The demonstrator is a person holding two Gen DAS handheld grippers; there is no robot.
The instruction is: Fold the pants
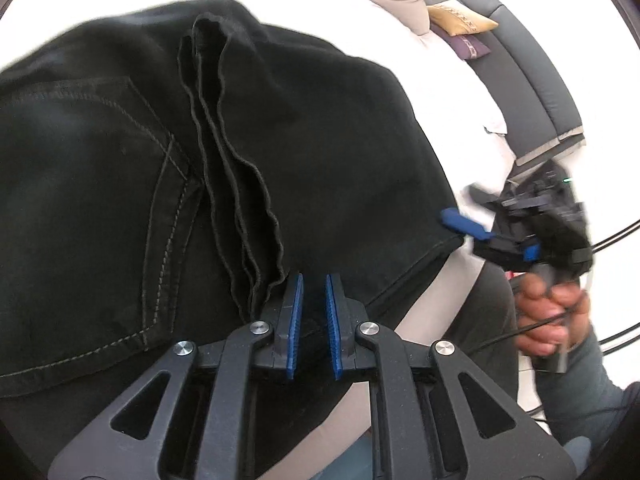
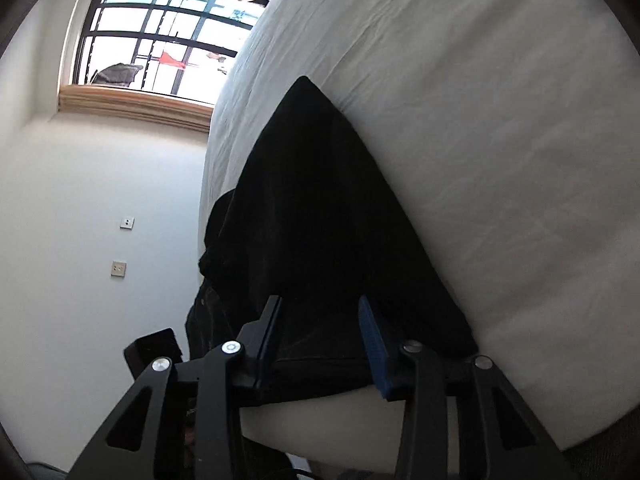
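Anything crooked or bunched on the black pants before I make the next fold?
Yes. On the black pants, the leg hems lie over the seat beside the back pocket in a wavy, uneven stack, edges not lined up. The left gripper stands open by them. No damage shows.

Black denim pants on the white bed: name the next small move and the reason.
Probably close the right gripper on the near edge of the black denim pants. Its blue-padded jaws stand apart astride that edge on the white bed sheet, while the left gripper is open above the bunched hems, gripping nothing.
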